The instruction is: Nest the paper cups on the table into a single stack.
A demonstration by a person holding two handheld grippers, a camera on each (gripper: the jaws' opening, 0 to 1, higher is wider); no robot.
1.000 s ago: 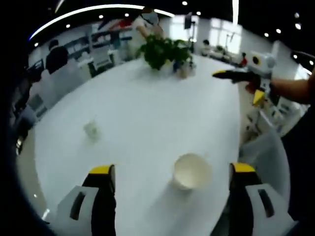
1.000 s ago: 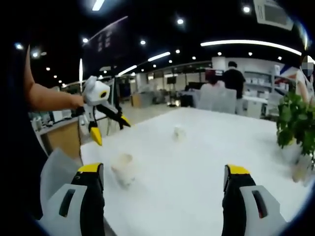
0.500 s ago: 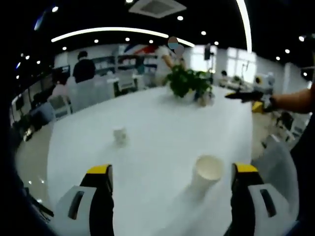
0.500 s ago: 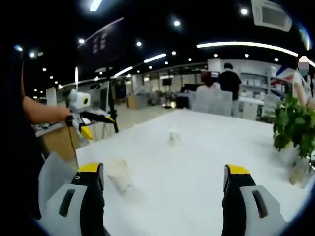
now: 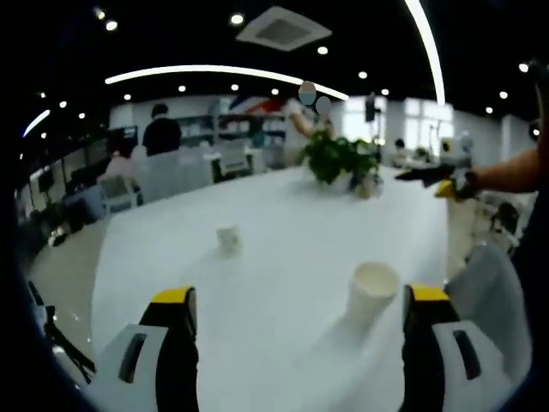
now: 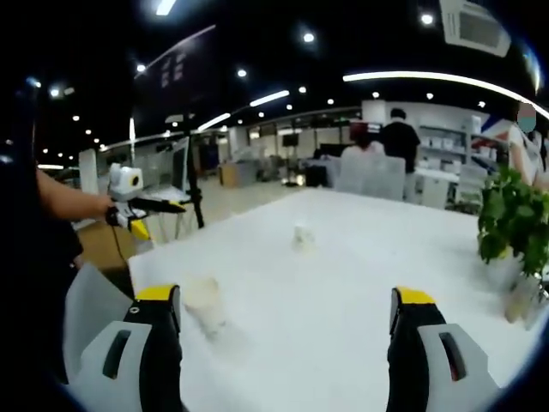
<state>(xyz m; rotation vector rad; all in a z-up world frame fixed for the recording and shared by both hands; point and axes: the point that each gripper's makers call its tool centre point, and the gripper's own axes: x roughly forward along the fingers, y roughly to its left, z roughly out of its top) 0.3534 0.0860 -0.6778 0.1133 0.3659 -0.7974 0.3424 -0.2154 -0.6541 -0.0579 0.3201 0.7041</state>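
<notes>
Presently both grippers, left point(image 5: 296, 330) and right point(image 6: 283, 330), hang spread and empty; near white paper cup point(image 5: 373, 287) by the table point(image 5: 283, 215) edge, far cup point(image 5: 228, 239) mid-table; light, crushable, best held gently at mid-wall.

worktop point(image 5: 283, 232): smooth, white, faintly glossy | near cup point(image 5: 371, 290): matt white paper | far cup point(image 5: 227, 239): matt white paper | left gripper point(image 5: 296, 296): grey and black plastic, yellow tips
</notes>
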